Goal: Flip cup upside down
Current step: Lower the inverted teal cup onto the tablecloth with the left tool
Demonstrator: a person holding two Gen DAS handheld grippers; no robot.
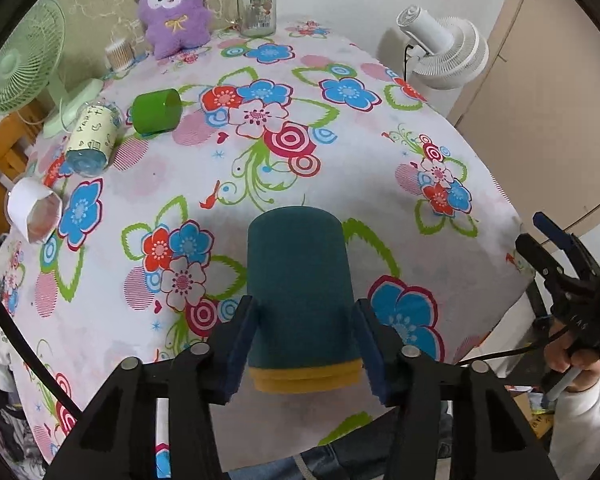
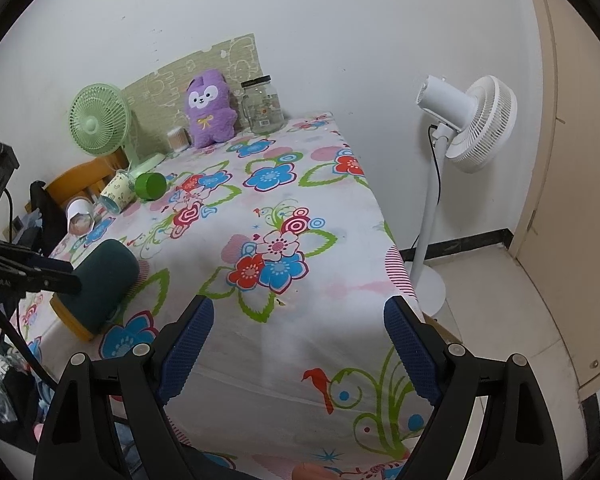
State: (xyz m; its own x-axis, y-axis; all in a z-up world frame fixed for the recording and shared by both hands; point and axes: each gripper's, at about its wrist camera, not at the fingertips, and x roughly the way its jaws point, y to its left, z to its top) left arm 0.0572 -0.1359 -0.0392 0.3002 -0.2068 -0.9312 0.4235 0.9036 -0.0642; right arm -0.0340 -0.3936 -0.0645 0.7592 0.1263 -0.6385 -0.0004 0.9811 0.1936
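My left tool [image 1: 304, 344] grasps the teal cup [image 1: 300, 284] at lower centre, long axis pointing away from me, yellow rim nearest, while my right tool [image 2: 300, 344] hangs released over the bench [image 2: 300, 280].

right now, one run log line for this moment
stage: grasping | left gripper: around teal cup, lying on side | right gripper: open, empty

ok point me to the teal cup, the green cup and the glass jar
teal cup [image 1: 298, 280], left wrist view, middle of its side wall
green cup [image 1: 156, 112], left wrist view, its outer side
glass jar [image 2: 263, 108], right wrist view, front of the clear body
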